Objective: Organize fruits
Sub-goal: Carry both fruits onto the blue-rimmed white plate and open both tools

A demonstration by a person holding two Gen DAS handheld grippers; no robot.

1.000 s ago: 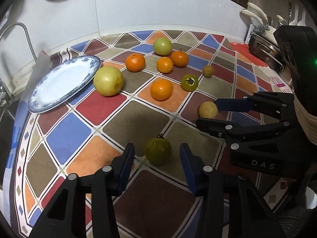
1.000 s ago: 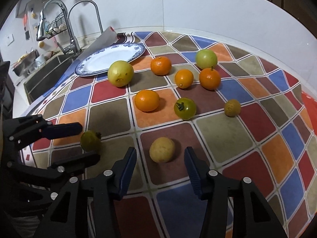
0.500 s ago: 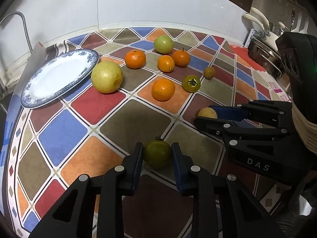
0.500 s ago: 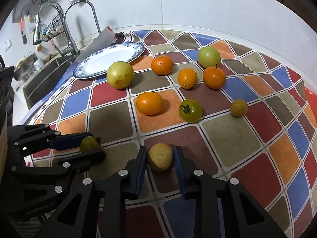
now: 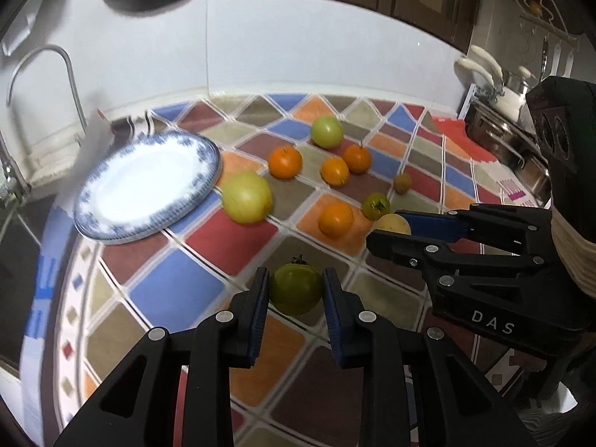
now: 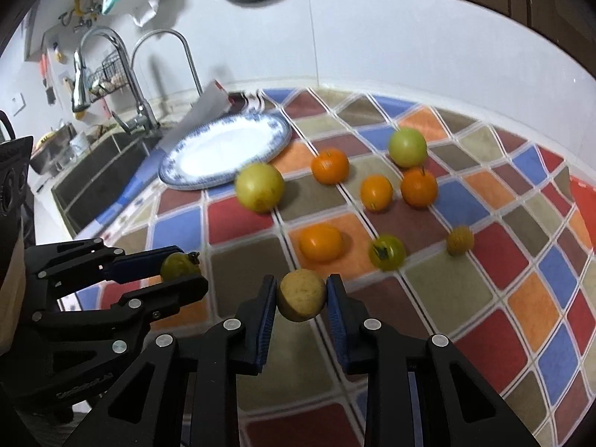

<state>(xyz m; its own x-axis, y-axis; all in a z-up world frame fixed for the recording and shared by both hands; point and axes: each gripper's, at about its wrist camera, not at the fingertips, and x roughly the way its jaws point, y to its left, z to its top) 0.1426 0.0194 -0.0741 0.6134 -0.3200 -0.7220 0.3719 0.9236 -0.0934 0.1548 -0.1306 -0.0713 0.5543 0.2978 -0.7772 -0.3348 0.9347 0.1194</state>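
Observation:
My left gripper (image 5: 295, 290) is shut on a green tomato (image 5: 296, 288) and holds it above the tiled counter; it also shows in the right wrist view (image 6: 178, 265). My right gripper (image 6: 301, 296) is shut on a small yellow-brown fruit (image 6: 301, 294), lifted off the counter; that fruit shows in the left wrist view (image 5: 393, 223). A blue-rimmed white plate (image 5: 147, 186) (image 6: 227, 152) lies empty at the far left. A large yellow-green fruit (image 5: 247, 197) sits beside it. Several oranges (image 5: 335, 219) and a green apple (image 5: 326, 132) lie beyond.
A second small green tomato (image 6: 387, 252) and a small brown fruit (image 6: 460, 240) lie on the counter. A sink with faucets (image 6: 111, 74) is at the left. Pots (image 5: 503, 130) stand at the far right. A white wall bounds the back.
Both grippers closed on their fruits and have lifted them off the counter. Both views have tilted up and drawn back.

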